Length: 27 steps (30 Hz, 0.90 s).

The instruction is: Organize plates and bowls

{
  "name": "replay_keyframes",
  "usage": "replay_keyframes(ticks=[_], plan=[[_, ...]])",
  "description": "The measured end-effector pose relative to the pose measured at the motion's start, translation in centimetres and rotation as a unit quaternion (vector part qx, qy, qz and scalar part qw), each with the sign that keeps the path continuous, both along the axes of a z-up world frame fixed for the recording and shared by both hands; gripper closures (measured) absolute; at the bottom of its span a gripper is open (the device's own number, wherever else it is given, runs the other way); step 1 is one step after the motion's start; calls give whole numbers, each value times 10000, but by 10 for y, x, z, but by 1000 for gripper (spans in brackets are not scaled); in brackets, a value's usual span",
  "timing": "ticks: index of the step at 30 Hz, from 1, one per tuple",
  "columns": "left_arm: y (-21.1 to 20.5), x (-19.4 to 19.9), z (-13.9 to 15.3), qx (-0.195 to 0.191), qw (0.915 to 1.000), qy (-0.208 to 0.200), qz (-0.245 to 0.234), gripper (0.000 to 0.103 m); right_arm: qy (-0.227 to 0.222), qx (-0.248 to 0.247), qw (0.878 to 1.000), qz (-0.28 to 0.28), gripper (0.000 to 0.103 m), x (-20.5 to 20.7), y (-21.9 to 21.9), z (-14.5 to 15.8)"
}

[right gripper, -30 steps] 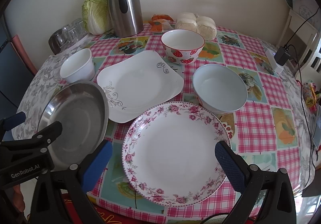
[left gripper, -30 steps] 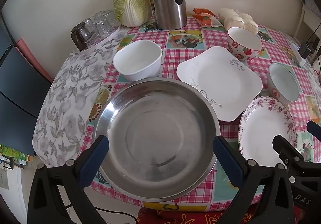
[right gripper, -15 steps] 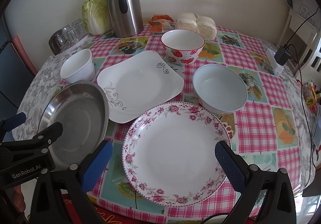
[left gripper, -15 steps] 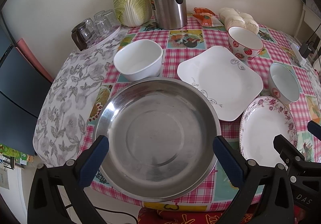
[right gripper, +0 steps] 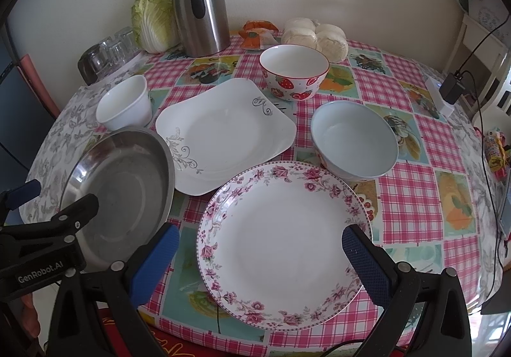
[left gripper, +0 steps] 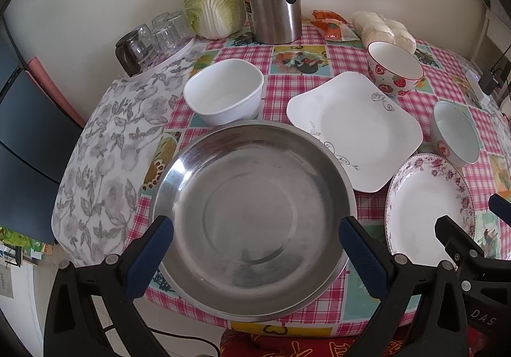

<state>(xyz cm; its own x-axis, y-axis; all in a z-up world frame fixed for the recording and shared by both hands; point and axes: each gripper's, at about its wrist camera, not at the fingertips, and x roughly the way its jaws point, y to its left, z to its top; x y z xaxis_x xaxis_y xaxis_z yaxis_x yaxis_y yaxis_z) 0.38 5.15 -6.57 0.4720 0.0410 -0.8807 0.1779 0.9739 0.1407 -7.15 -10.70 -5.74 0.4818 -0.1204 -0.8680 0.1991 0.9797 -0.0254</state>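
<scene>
A wide steel basin (left gripper: 252,216) (right gripper: 121,197) sits at the table's near left edge; my left gripper (left gripper: 255,248) hovers open over its near rim, holding nothing. A pink-flowered round plate (right gripper: 281,242) (left gripper: 428,206) lies at the near right, with my right gripper (right gripper: 260,254) open above its near half. Behind them lie a white square plate (right gripper: 223,133) (left gripper: 354,127), a plain white bowl (left gripper: 223,91) (right gripper: 124,104), a strawberry bowl (right gripper: 293,72) (left gripper: 394,66) and a pale blue bowl (right gripper: 354,143) (left gripper: 455,136).
At the back stand a steel thermos jug (right gripper: 199,5), a cabbage (right gripper: 155,18), upturned glasses (left gripper: 150,37), a bag of white buns (right gripper: 316,35) and an orange packet (right gripper: 255,32). A charger and cable (right gripper: 450,88) lie at the right edge of the checked tablecloth (right gripper: 408,190).
</scene>
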Motion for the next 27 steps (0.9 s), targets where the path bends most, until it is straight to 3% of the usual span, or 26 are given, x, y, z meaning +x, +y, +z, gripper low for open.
replay_keyframes(ticks=[8, 14, 18, 19, 23, 27], plan=[[11, 7, -2, -134, 9997, 48, 174, 0, 90, 10, 10000, 29, 0, 4, 2, -3], [57, 19, -3, -231, 9950, -300, 920, 0, -144, 391, 9990, 177, 0, 17, 10, 0], [90, 24, -11, -615, 9884, -340, 1348, 0, -344, 584, 9968, 416, 0, 34, 24, -1], [97, 26, -14, -961, 9854, -333, 1368, 0, -341, 603, 9964, 486, 0, 38, 28, -3], [113, 29, -27, -1019, 9820, -394, 1538, 0, -169, 763, 9939, 778, 11, 53, 44, -19], [124, 36, -41, -1360, 9785, -94, 1545, 0, 86, 947, 9921, 816, 23, 60, 48, -35]])
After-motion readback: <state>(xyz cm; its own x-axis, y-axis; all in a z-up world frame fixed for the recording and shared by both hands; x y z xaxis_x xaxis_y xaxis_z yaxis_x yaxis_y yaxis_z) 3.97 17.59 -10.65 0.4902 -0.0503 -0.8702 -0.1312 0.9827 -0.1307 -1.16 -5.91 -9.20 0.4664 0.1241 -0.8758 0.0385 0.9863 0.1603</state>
